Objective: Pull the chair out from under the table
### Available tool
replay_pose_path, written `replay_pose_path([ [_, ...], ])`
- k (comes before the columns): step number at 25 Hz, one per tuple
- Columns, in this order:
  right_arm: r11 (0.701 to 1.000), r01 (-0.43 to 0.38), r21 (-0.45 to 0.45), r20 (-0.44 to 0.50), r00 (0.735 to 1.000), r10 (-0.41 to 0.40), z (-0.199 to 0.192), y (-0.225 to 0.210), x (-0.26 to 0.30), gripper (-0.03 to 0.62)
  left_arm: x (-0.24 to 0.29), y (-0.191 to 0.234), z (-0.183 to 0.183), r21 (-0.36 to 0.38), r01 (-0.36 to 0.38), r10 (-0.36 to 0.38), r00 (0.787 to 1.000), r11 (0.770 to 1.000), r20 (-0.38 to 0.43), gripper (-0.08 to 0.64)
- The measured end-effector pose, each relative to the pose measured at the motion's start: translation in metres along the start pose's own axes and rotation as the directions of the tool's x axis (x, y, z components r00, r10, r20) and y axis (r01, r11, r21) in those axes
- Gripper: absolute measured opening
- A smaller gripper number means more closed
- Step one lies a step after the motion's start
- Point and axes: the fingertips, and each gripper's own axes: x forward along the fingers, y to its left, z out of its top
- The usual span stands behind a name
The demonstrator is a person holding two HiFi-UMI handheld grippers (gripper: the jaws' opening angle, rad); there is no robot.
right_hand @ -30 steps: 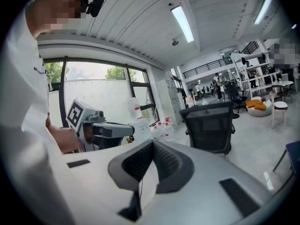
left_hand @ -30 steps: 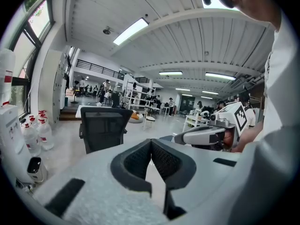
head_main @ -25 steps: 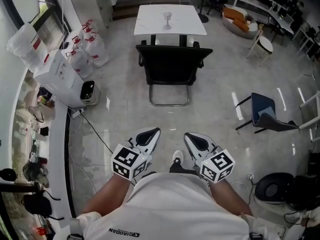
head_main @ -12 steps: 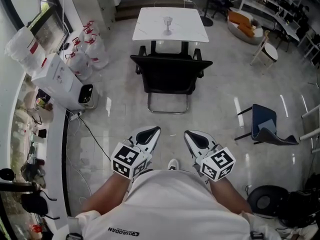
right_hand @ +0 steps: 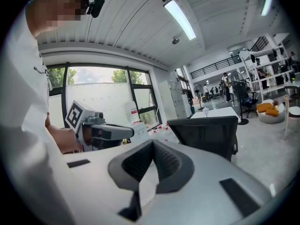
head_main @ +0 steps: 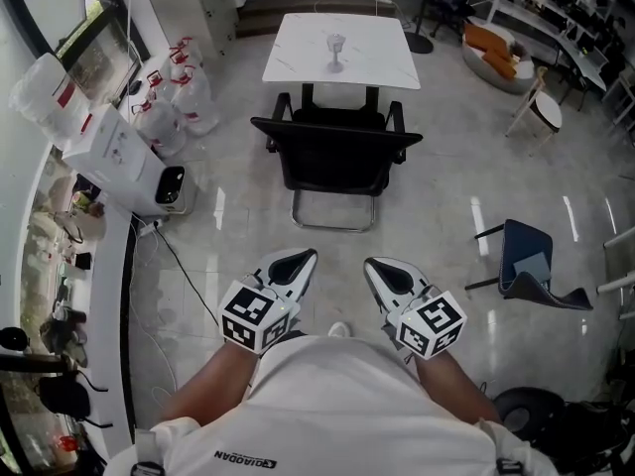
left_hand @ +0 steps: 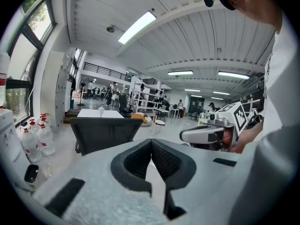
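A black office chair (head_main: pixel 335 152) stands with its back toward me, its seat partly under a white square table (head_main: pixel 340 50) that carries a clear glass (head_main: pixel 335 48). The same chair shows ahead in the left gripper view (left_hand: pixel 104 132) and in the right gripper view (right_hand: pixel 206 134). My left gripper (head_main: pixel 301 261) and right gripper (head_main: pixel 377 268) are held side by side close to my body, well short of the chair. Both are shut with nothing between their jaws.
Left of the chair are water jugs (head_main: pixel 179 92) and a white appliance (head_main: pixel 129 162) with a cable across the floor. A blue chair (head_main: pixel 531 271) stands at the right. A counter with clutter (head_main: pixel 69 266) runs along the left. Shelves line the far right.
I have walked forward toward the chair: chair and table appear nearer and lower in the head view. Both grippers stay shut in the same pose before my body.
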Motion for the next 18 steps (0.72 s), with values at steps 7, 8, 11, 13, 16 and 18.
replay_pose_path([
  [7, 1.000, -0.013, 0.028, -0.004, 1.000, 0.013, -0.005, -0.023, 0.002, 0.006, 0.022, 0.003, 0.004, -0.010, -0.019, 0.019, 1.000, 1.000, -0.004, 0.009],
  [8, 0.999, -0.016, 0.030, -0.007, 1.000, 0.016, -0.005, -0.024, 0.004, 0.006, 0.023, 0.003, 0.004, -0.011, -0.021, 0.021, 1.000, 1.000, -0.006, 0.009],
  [11, 0.999, -0.029, 0.030, -0.017, 0.999, 0.030, -0.006, -0.026, 0.008, 0.006, 0.022, 0.006, 0.001, -0.022, -0.035, 0.035, 0.999, 0.999, -0.012, 0.009],
  [13, 0.999, -0.037, 0.025, -0.020, 0.999, 0.038, -0.004, -0.026, 0.012, 0.006, 0.021, 0.009, -0.002, -0.030, -0.044, 0.044, 0.999, 0.999, -0.019, 0.009],
  [16, 0.999, -0.047, 0.018, -0.017, 0.999, 0.047, -0.002, -0.026, 0.017, 0.006, 0.021, 0.013, -0.007, -0.033, -0.048, 0.047, 0.998, 0.998, -0.030, 0.009],
  [18, 0.999, -0.048, 0.019, -0.018, 0.999, 0.048, -0.003, -0.027, 0.020, 0.006, 0.023, 0.016, -0.007, -0.034, -0.045, 0.044, 0.999, 0.998, -0.028, 0.009],
])
